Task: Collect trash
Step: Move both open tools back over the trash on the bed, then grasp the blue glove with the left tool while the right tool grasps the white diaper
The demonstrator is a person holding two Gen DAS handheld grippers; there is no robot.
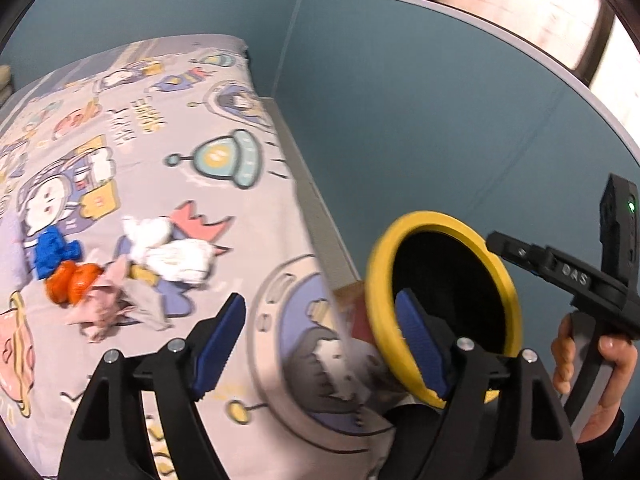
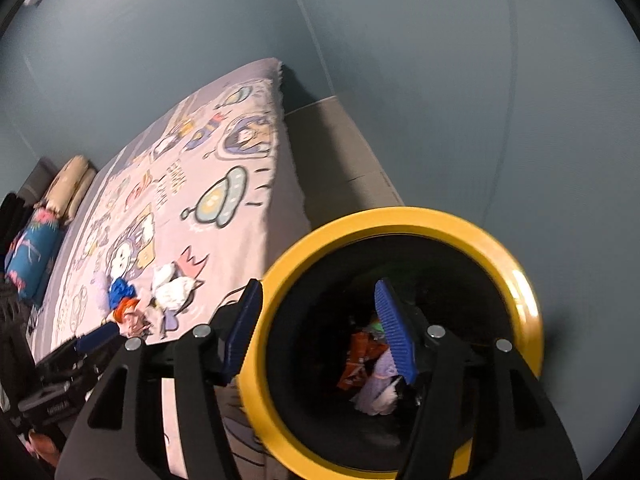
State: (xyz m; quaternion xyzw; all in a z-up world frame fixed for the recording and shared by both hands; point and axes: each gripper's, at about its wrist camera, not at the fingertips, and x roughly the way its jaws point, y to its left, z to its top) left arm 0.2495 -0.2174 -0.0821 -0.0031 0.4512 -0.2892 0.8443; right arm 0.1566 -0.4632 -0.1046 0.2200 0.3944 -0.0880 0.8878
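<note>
On the cartoon-print bedsheet (image 1: 168, 184) lies a small heap of trash: crumpled white tissue (image 1: 172, 252), a blue scrap (image 1: 54, 252), an orange scrap (image 1: 70, 282) and a pinkish wrapper (image 1: 108, 312). A black bin with a yellow rim (image 1: 424, 220) stands just off the bed's right edge. My left gripper (image 1: 320, 300) is open and empty, between heap and bin. My right gripper (image 2: 318, 284) is open over the bin's rim (image 2: 400, 220), one finger above the opening and one outside it. Wrappers and tissue (image 2: 368, 364) lie inside the bin.
A hand (image 1: 592, 376) holds the right tool's handle beside the bin. Pillows (image 2: 72, 184) and a floral cushion (image 2: 32, 256) sit at the bed's far end. The grey bed frame (image 2: 340, 160) and a teal wall (image 2: 440, 80) lie behind; a window (image 1: 520, 8) is above.
</note>
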